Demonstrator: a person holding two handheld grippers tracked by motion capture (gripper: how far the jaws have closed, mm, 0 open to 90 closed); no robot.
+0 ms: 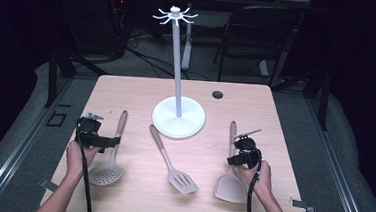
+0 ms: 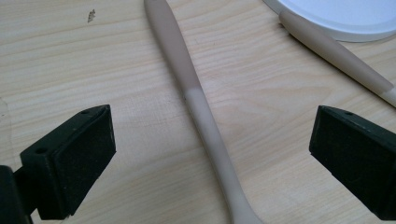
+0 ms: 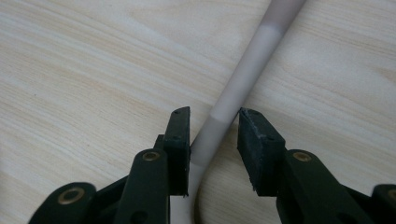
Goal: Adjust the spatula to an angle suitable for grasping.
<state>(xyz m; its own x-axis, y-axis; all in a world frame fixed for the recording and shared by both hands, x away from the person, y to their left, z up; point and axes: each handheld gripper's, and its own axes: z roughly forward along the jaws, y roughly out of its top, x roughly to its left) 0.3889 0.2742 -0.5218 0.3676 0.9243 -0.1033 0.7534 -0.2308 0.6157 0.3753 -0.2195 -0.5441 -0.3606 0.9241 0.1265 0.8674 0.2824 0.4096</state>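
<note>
Two tools work near the white round-based hanging stand (image 1: pixel 178 116) on the pale wooden surface (image 1: pixel 142 90). Right tool (image 3: pixel 214 128), narrowed around the beige solid turner's handle (image 3: pixel 243 77) right of the stand, isn't visibly clamping; next, squeeze and lift. Left tool (image 2: pixel 212 154) gapes wide over the beige skimmer's handle (image 2: pixel 187 74), left of the stand.

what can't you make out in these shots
- Right gripper view: whether both pads press the turner handle; one side shows a gap. Its blade is cut off by the bottom edge.
- Left gripper view: skimmer bowl is cut off by the bottom edge.
- High view: rack hooks are too small to count.
</note>
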